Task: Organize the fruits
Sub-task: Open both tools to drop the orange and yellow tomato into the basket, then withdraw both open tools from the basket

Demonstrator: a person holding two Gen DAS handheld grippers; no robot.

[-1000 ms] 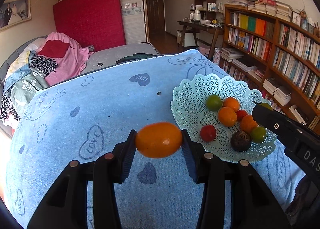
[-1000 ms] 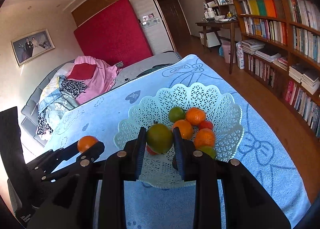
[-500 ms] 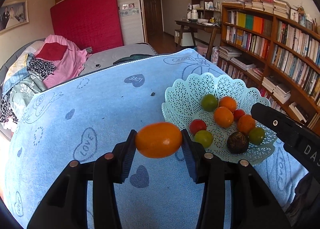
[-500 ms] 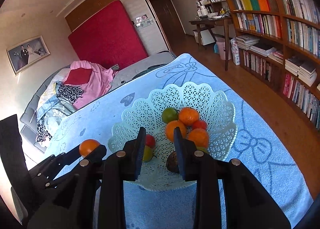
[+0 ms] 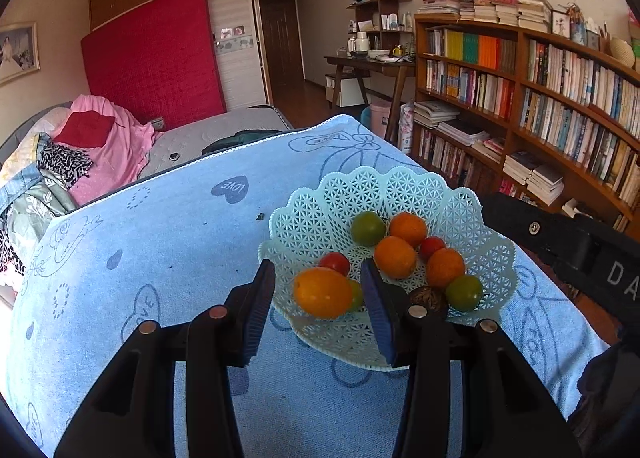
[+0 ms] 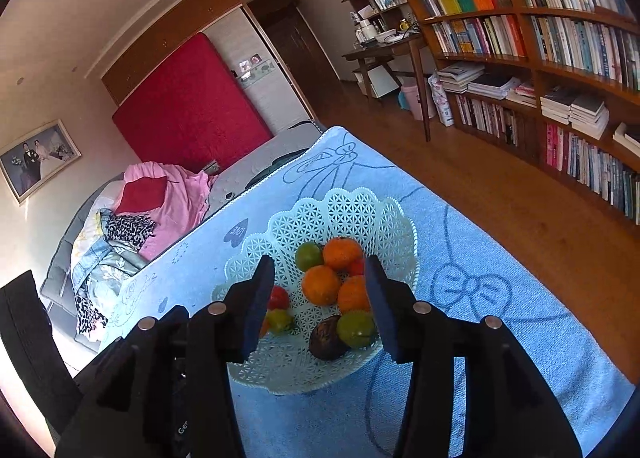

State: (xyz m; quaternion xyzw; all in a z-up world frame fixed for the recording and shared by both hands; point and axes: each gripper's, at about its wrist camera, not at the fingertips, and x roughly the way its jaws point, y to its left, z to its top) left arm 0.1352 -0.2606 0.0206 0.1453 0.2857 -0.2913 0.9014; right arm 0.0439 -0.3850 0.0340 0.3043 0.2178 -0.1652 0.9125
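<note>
Blue towel (image 5: 160,258) covers the table. Orange (image 5: 322,292) sits clamped in the left gripper (image 5: 318,298), above the near rim of the basket (image 5: 400,186) of fruit. Right gripper (image 6: 320,298) is opening, nothing between its jaws, over the basket.

Table (image 5: 168,242) draped in a light blue towel (image 6: 460,242) printed with hearts, "LOVE" and bow outlines. Directly on the towel: a pale mint lattice basket (image 5: 400,194) near the right edge; dark crumbs (image 5: 260,217) just beside it.
</note>
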